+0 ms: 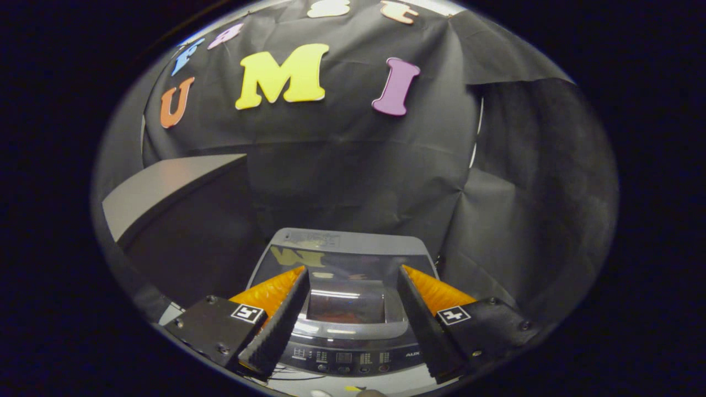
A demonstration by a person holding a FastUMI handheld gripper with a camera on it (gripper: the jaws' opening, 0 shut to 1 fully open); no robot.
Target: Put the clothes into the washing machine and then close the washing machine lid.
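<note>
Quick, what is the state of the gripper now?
Gripper: open, holding nothing, fingers apart above the washing machine.

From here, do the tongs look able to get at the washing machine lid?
Probably yes. The tongs are open and empty above the washing machine, and its closed glass lid lies just ahead between the fingers, with nothing in between.
</note>
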